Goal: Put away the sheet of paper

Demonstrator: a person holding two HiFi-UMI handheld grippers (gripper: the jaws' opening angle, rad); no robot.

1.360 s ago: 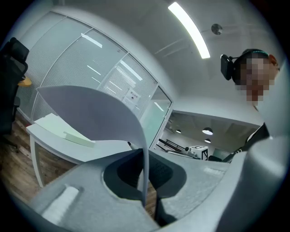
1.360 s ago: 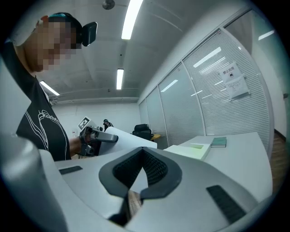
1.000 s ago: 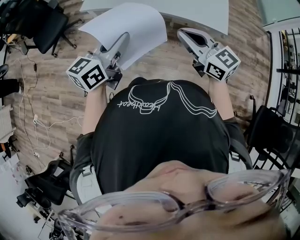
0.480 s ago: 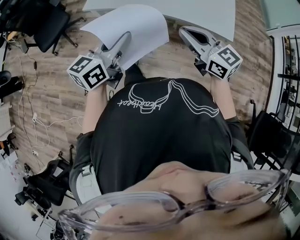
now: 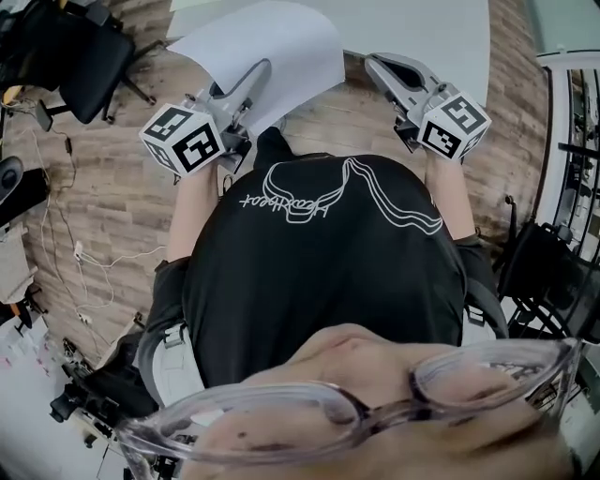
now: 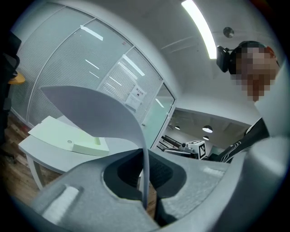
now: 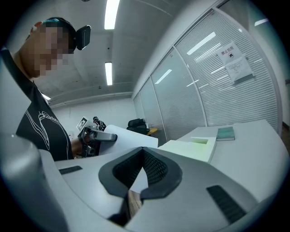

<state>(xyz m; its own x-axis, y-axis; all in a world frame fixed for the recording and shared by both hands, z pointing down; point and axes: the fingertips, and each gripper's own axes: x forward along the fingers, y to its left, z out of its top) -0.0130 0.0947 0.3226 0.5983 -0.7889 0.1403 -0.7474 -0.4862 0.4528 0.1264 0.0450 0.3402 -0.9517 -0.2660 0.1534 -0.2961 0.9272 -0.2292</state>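
"While you stand at the table (image 5: 422,28), how many of your grippers are carrying something?"

"One of the two. Your left gripper (image 6: 143,154) is clamped on the lower edge of the one sheet of paper (image 6: 95,113). The sheet rises out of the jaws, then curls over to your left. You're holding it in the air at the table's near edge, not resting on the top."

"And the other one?"

"Your right gripper (image 7: 142,149) has its jaws pressed together with nothing between them. It sits to the right of the paper, level with the left gripper and just short of the same near edge."

"What's on the table itself?"

"Two things that I can count. One pale green box (image 7: 192,147) lies nearer your side. One dark green book (image 7: 225,132) lies flat just behind it, farther in from the near edge."

"Past the table?"

"A glass wall with blinds (image 7: 213,95) runs along the table's far side. One printed notice (image 7: 235,63) is stuck on it; the print is too small to read."
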